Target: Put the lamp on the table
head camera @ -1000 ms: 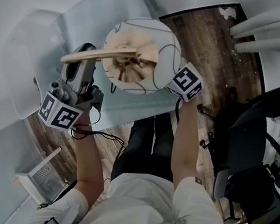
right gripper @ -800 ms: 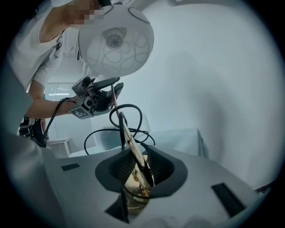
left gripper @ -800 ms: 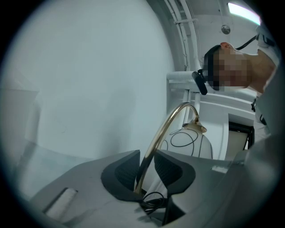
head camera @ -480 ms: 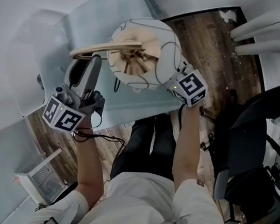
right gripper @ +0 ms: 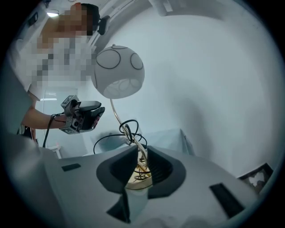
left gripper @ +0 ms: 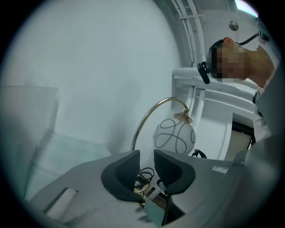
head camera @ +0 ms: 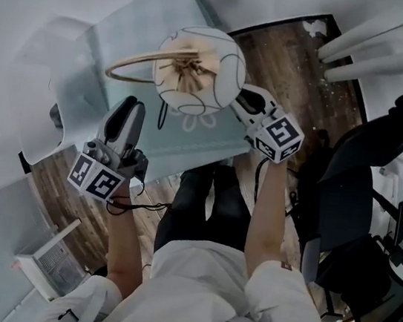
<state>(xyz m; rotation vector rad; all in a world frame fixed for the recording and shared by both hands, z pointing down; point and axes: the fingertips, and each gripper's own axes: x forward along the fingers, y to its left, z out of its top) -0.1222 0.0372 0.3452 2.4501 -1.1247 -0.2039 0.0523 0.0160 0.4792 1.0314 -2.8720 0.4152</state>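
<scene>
The lamp stands on the glass table. Its white globe carries black line loops and hangs from a thin brass arc. My left gripper hangs back from the arc, its jaws closing on nothing; in the left gripper view the globe and arc stand well beyond the gripper. My right gripper sits just right of the globe. In the right gripper view the lamp's base and brass stem lie in the narrow gap of the gripper; the jaws are closing and I see no pad pressing.
A black cable coils on the glass near the lamp's foot. A black office chair stands at the right on the wooden floor. A white box sits on the floor at lower left. White wall lies behind the table.
My left gripper has let go of the brass arc and drawn back toward me. The right gripper has slid out from under the globe. The lamp stays upright on the glass.
</scene>
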